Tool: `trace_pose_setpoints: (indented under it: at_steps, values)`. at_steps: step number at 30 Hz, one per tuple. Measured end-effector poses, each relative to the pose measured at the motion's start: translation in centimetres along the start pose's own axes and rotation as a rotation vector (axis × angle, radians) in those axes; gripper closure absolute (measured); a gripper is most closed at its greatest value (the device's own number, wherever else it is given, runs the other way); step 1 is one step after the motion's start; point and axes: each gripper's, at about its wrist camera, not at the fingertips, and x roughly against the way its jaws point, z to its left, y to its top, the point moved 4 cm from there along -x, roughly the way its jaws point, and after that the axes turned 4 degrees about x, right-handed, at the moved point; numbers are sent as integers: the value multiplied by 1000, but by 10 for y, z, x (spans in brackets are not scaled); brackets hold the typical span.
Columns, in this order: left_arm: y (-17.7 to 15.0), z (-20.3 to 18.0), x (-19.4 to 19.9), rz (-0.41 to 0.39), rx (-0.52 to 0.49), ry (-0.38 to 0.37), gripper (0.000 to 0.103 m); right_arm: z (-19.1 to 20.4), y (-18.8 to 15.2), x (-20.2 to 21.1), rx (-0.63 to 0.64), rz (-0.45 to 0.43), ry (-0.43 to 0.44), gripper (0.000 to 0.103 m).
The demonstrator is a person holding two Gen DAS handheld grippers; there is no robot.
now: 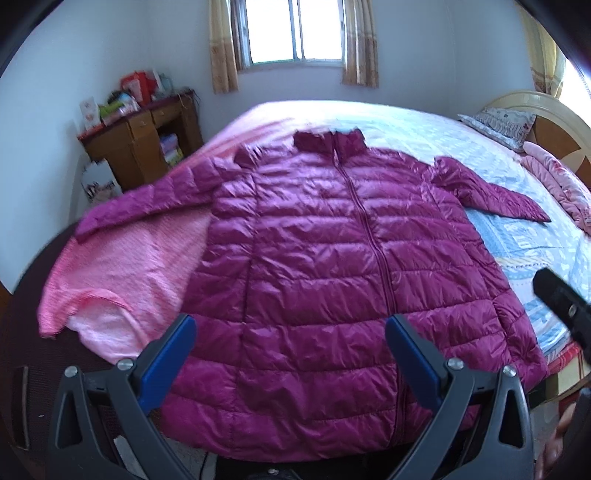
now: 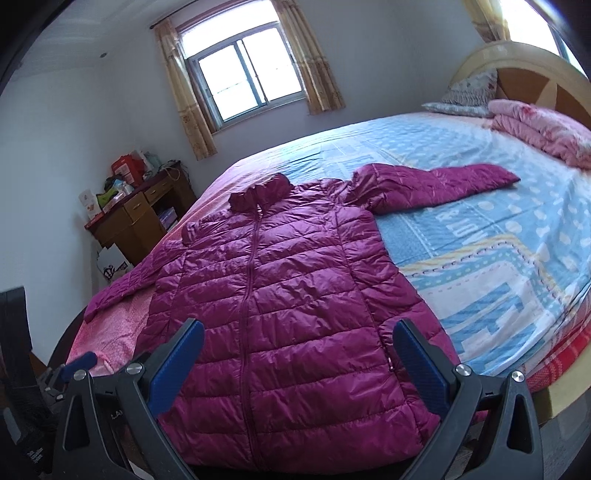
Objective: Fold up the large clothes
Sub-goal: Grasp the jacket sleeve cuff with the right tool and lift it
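Note:
A magenta quilted puffer jacket (image 1: 325, 266) (image 2: 280, 295) lies flat and zipped on the bed, collar away from me, hem at the near edge. Both sleeves spread outward: the left sleeve (image 1: 147, 203) over the pink sheet, the right sleeve (image 2: 436, 184) over the blue sheet. My left gripper (image 1: 290, 328) hovers open above the hem, blue pads wide apart, holding nothing. My right gripper (image 2: 299, 332) is also open above the hem's right half, empty. The right gripper's black body (image 1: 565, 302) shows at the left wrist view's right edge; the left gripper's blue tip (image 2: 79, 363) shows low left in the right wrist view.
The bed (image 2: 498, 258) carries a blue patterned sheet, with a pink cover (image 1: 122, 266) on its left part. A folded pink quilt (image 2: 539, 129) and pillow (image 2: 469, 92) sit by the headboard. A cluttered wooden desk (image 1: 144, 144) stands against the left wall under a window (image 1: 291, 29).

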Motion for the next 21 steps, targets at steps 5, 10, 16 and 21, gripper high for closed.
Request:
trace_pose_setpoints:
  at_steps: [5, 10, 16, 21]
  values:
    - [9, -1, -29, 22, -2, -18, 0, -32, 10, -21, -41, 26, -8, 26]
    - [47, 9, -54, -19, 6, 23, 0, -93, 53, -31, -122, -15, -50, 51]
    - [103, 36, -87, -124, 53, 106, 0, -218, 130, -36, -343, -144, -160, 51]
    - [122, 52, -134, -116, 79, 170, 0, -320, 155, -79, -566, -129, -204, 51]
